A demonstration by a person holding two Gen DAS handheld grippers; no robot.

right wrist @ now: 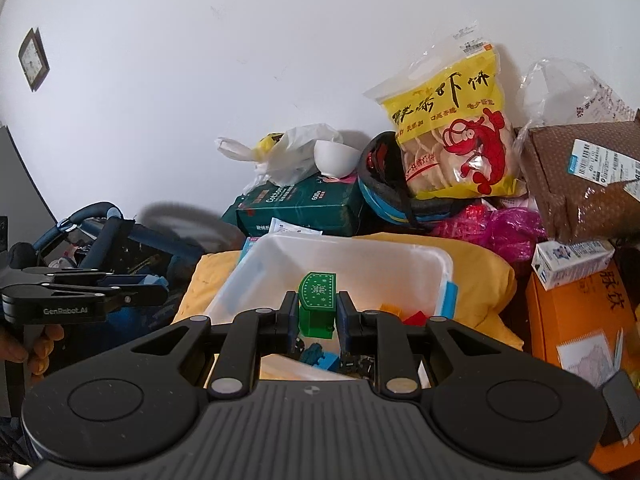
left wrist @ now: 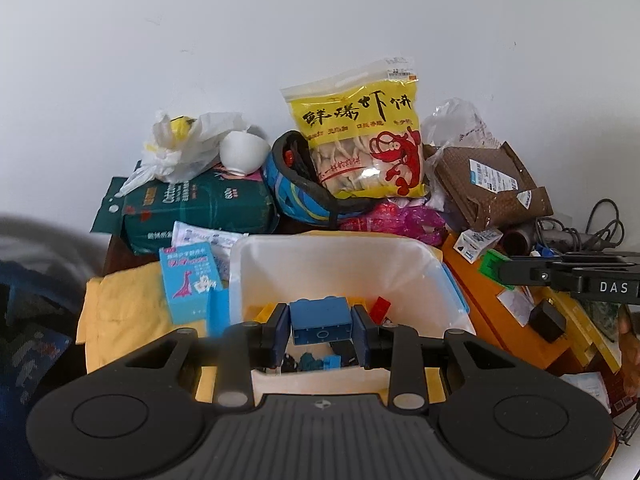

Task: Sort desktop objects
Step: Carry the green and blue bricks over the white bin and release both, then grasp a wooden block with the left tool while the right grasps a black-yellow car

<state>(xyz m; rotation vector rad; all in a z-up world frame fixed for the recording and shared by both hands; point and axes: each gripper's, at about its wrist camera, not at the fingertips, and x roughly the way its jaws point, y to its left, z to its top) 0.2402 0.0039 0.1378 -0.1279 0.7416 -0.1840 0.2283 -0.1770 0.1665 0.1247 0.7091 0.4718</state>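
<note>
My left gripper (left wrist: 320, 326) is shut on a blue building brick (left wrist: 320, 318) and holds it over the near end of a white plastic bin (left wrist: 340, 256). My right gripper (right wrist: 318, 314) is shut on a green block (right wrist: 318, 304) with a white snowflake print, above the same bin (right wrist: 360, 256). Yellow, red, blue and dark bricks lie in the bin's bottom (left wrist: 380, 308). The right gripper also shows at the right of the left wrist view (left wrist: 496, 270), holding the green block.
The bin sits on a yellow cloth (left wrist: 120, 304). Behind stand a green cotton-pad pack (left wrist: 200, 208), a yellow shrimp-cracker bag (left wrist: 360, 140), a helmet (left wrist: 296, 192) and a brown parcel (left wrist: 488, 184). An orange box (right wrist: 580, 312) lies right. A blue card box (left wrist: 188, 284) stands left.
</note>
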